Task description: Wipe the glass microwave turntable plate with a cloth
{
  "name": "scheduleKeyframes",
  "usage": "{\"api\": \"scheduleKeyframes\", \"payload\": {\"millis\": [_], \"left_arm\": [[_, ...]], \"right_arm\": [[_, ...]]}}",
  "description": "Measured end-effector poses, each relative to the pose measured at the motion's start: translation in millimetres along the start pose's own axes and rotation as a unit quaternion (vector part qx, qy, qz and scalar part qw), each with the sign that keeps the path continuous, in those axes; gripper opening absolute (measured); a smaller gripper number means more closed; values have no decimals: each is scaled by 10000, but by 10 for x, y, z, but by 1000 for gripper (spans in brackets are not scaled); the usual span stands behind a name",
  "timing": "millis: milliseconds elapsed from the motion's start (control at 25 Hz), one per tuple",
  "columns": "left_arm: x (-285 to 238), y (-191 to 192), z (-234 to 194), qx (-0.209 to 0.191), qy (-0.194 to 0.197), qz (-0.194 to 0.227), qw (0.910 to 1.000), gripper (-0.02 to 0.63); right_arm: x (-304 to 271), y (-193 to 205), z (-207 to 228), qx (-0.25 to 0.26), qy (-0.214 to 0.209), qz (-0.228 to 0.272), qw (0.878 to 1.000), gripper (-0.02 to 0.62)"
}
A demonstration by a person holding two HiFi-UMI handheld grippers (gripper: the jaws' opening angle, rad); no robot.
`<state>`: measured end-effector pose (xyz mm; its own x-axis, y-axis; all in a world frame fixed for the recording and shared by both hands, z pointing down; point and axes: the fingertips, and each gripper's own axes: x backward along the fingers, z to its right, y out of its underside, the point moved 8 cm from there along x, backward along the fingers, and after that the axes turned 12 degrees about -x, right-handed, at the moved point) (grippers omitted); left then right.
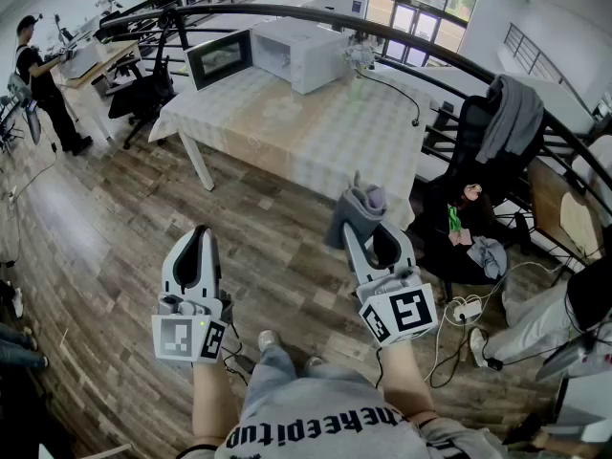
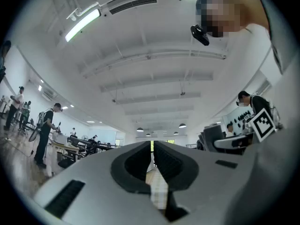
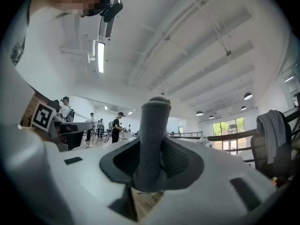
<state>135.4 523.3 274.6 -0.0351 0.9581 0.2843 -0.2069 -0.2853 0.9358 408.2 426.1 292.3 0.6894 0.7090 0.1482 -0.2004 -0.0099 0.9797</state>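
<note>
Here, both grippers hang over the wood floor (image 1: 115, 218), short of the table (image 1: 287, 132).
The right gripper (image 1: 371, 242) has its jaws clamped on a grey cloth (image 1: 360, 207), which stands up out of them toward 12 o'clock. The left gripper (image 1: 200, 240), at its 9 o'clock, has its jaws closed to a thin slit with nothing between them. Up at 12 o'clock a white microwave (image 1: 304, 54) sits on the table, its door (image 1: 219, 58) swung open toward 9 o'clock; the glass plate cannot be made out.
</note>
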Motion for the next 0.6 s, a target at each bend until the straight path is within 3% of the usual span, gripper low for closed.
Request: {"api": "scheduleKeyframes", "payload": {"millis": [440,600], "left_arm": [[-44,16,-176,1,-29,44,10000,18],[-107,141,-250,-14,145,13,9999,18]], "right_arm": [[-170,-14,-71,10,11,70,10000,123],[-282,10,-82,-7,44,67,10000,123]]}}
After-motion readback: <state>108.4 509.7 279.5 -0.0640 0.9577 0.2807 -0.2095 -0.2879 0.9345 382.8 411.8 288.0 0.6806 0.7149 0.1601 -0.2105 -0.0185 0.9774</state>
